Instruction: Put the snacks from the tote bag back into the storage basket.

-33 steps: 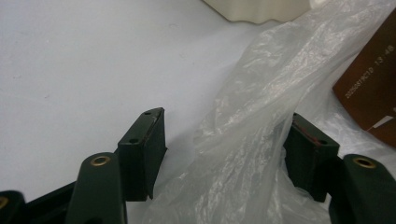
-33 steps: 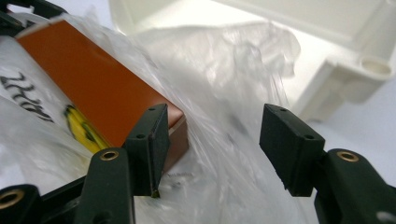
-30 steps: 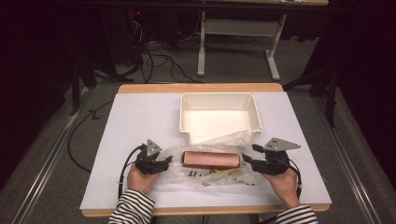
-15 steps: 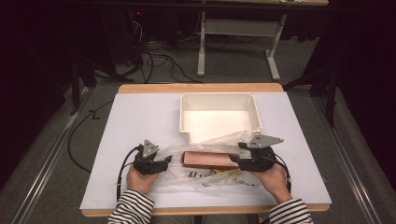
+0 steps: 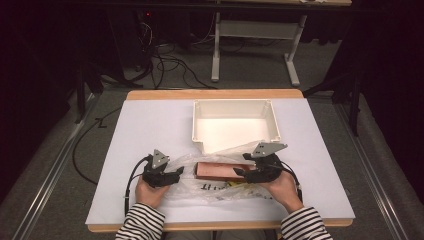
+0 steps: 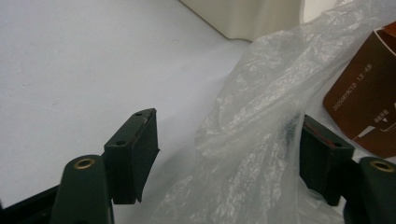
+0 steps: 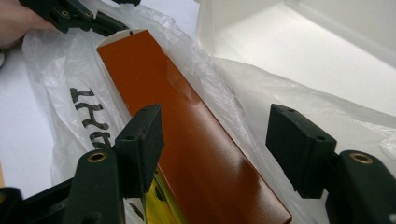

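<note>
A long brown box (image 5: 220, 171) lies inside a clear plastic bag (image 5: 210, 189) with black lettering, near the table's front edge. My left gripper (image 5: 176, 172) is at the bag's left end, jaws apart. In the left gripper view the bag (image 6: 252, 140) film runs between the jaws of the left gripper (image 6: 226, 144) and drapes over the right one; they have just been opening. My right gripper (image 5: 239, 172) is at the box's right end. In the right gripper view the right gripper (image 7: 215, 140) straddles the box (image 7: 140, 65), pads apart from it, having just opened wider.
An empty white tray (image 5: 234, 102) stands behind the bag at the table's middle, its front wall touching the plastic. The white table top (image 5: 150, 130) is bare to the left and right. Cables trail from both grippers toward the front edge.
My right gripper has slid left, from beside the bag to over the box's right end. Its jaws stand wider. The left gripper has stayed in place.
</note>
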Demonstrator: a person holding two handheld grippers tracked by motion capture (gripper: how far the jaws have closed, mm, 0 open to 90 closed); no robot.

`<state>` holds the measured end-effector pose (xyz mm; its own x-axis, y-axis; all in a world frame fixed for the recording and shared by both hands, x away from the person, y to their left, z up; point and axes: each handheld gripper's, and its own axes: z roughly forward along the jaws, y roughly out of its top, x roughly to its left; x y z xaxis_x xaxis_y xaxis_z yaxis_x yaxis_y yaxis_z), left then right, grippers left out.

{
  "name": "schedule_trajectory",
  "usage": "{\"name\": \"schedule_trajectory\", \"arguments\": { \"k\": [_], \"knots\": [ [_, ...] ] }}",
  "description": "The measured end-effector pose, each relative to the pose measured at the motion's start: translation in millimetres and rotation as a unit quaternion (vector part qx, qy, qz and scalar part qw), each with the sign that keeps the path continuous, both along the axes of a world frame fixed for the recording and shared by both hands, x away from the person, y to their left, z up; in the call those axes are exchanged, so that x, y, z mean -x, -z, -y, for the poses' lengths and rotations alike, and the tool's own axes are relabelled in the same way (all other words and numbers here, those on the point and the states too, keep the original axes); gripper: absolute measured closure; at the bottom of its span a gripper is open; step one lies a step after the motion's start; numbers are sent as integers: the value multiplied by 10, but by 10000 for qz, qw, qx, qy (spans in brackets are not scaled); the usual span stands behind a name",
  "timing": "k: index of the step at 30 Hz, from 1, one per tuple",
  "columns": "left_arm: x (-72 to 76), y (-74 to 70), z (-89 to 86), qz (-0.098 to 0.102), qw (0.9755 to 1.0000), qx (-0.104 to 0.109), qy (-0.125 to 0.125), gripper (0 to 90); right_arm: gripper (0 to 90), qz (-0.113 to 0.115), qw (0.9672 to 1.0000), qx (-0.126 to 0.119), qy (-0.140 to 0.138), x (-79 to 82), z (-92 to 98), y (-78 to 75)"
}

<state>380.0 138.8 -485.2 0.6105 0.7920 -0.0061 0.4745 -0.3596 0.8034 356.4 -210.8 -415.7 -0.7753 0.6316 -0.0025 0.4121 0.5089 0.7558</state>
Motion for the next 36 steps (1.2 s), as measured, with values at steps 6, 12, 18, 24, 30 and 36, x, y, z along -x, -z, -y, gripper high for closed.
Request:
{"name": "schedule_trajectory", "arguments": {
  "k": [6, 12, 18, 24, 30, 36],
  "knots": [
    [-3, 0, -2, -18, 10000, 2, -10, 294, 342, -97, 9999, 15, -66, -42, -33, 44],
    [-8, 1, -1, -35, 10000, 3, -16, 293, 351, -225, 9995, 79, -203, -21, -72, 101],
    [-6, 0, -2, -30, 10000, 3, -19, 285, 355, -157, 9995, 71, -256, 24, -59, 140],
    [-4, -1, -3, -21, 10000, 10, 2, 283, 369, -175, 9994, 68, -286, 62, 18, 131],
    [-4, 0, -6, -19, 10000, 32, -3, 279, 333, -247, 9995, 56, -183, -1, 37, 154],
    [-6, -1, -9, -29, 10000, 30, 14, 277, 324, -289, 9992, 107, -261, 11, 26, 173]
  ]
}}
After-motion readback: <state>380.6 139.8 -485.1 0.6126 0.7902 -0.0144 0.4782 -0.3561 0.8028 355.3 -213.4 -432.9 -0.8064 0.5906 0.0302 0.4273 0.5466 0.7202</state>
